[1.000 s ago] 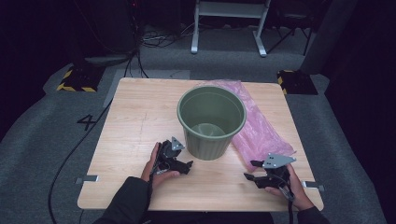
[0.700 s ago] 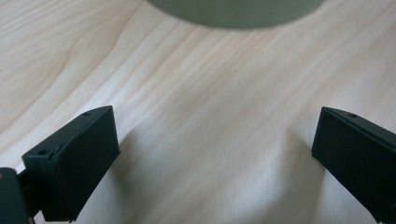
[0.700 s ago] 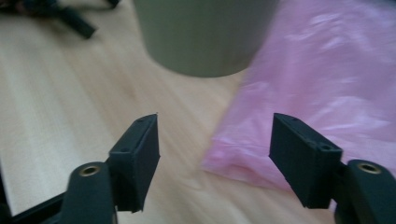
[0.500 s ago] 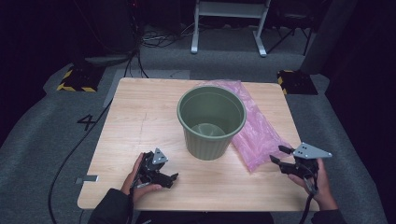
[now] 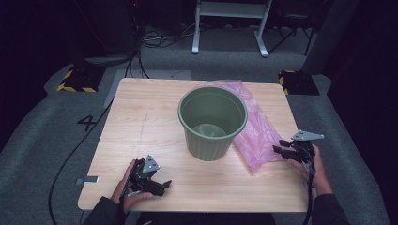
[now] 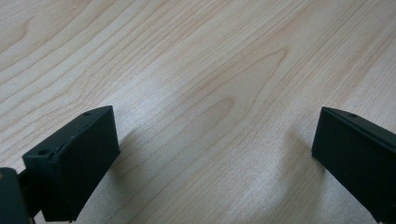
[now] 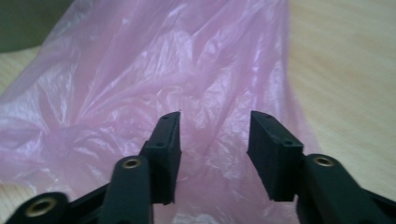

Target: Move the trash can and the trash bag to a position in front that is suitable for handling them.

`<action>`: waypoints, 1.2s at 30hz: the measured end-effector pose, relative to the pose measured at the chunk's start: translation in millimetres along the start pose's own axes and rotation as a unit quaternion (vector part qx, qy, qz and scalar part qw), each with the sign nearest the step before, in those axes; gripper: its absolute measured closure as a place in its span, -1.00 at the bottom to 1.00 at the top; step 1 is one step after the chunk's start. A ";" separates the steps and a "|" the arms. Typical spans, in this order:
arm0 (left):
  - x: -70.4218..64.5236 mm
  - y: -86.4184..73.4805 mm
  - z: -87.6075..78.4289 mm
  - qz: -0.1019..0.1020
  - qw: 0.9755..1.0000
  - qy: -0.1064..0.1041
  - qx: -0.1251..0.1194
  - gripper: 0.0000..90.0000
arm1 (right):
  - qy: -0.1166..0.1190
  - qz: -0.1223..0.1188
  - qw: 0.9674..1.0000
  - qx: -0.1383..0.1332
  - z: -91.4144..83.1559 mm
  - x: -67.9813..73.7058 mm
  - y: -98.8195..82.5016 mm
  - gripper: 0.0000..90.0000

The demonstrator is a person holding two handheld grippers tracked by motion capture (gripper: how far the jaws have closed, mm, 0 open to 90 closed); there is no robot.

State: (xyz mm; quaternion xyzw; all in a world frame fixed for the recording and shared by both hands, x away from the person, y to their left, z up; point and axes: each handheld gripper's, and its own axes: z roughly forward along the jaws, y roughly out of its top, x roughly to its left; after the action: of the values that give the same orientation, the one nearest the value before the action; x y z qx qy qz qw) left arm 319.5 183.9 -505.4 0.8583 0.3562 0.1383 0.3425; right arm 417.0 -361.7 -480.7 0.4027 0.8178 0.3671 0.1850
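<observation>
The right gripper, jaws partly parted and just closing, hovers over the crumpled pink plastic bag, not gripping it. The bag lies right of the green ribbed bucket. The left gripper gapes wide over bare wooden table, holding nothing.

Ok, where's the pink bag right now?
In the high view the pink bag lies flat on the table's right half, running from behind the green bin toward the right gripper.
</observation>
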 end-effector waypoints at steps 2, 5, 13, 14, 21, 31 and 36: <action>-0.1 0.0 0.0 0.000 1.000 0.000 0.000 -1.00 | 0.006 0.000 1.000 0.004 1.7 -0.2 -0.9 0.39; -0.2 0.3 0.4 -0.001 1.000 0.002 -0.001 -1.00 | 0.037 -0.005 0.999 0.011 7.9 3.6 -4.7 0.65; -1.7 3.0 2.4 -0.004 1.000 0.006 0.001 -1.00 | 0.062 -0.033 0.997 0.021 12.3 22.0 -6.3 0.77; -1.7 3.0 2.4 -0.004 1.000 0.006 0.001 -1.00 | 0.062 -0.033 0.997 0.021 12.3 22.0 -6.3 0.77; -4.8 6.2 5.5 -0.006 1.000 0.007 0.001 -1.00 | 0.084 -0.072 0.994 0.019 10.4 61.5 -8.5 0.77; -17.8 18.5 14.8 0.007 1.000 -0.004 -0.006 -0.82 | 0.122 -0.109 0.986 0.018 15.6 115.4 -4.0 0.73; -20.5 21.5 17.5 0.012 1.000 -0.011 -0.007 -0.80 | 0.136 -0.125 0.983 0.020 18.0 133.0 -1.2 0.66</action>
State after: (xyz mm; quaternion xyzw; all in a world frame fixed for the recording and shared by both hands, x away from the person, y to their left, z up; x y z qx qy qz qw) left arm 324.6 149.9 -503.3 0.8618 0.3409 0.1354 0.3504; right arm 346.4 -248.4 -494.4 0.2470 0.8866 0.3759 0.1080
